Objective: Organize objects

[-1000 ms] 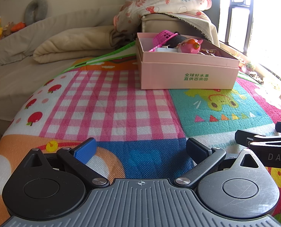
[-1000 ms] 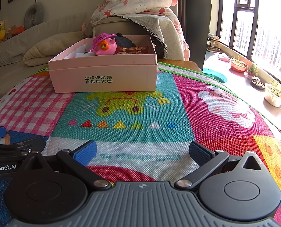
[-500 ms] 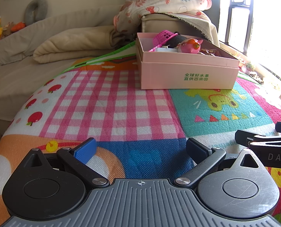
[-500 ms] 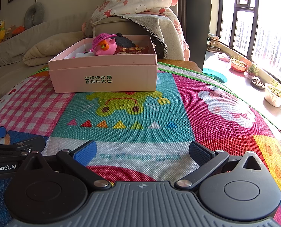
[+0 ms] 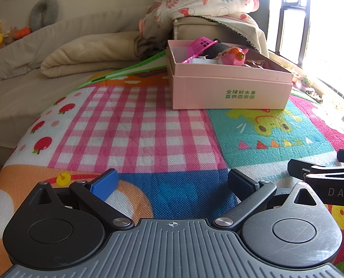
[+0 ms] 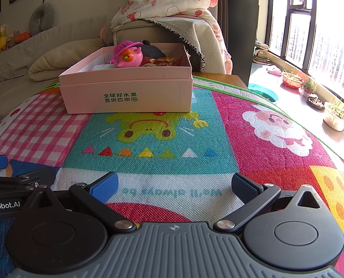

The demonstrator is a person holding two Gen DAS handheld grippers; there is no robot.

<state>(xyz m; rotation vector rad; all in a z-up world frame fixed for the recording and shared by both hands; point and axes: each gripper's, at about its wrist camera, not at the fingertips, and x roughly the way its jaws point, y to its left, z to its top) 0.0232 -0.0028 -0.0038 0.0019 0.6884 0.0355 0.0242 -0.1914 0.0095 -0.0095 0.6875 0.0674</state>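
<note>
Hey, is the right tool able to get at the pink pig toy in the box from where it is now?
Probably yes. The right tool is open and empty, the mat ahead is bare, and the pink pig toy pokes above the open pink box.

The right gripper [image 6: 174, 185] sits low over the colorful mat [image 6: 253, 162], its 2 fingers wide apart and holding nothing. Far ahead, a pink box [image 6: 128, 92] holds a pink toy [image 6: 128, 58].
</note>
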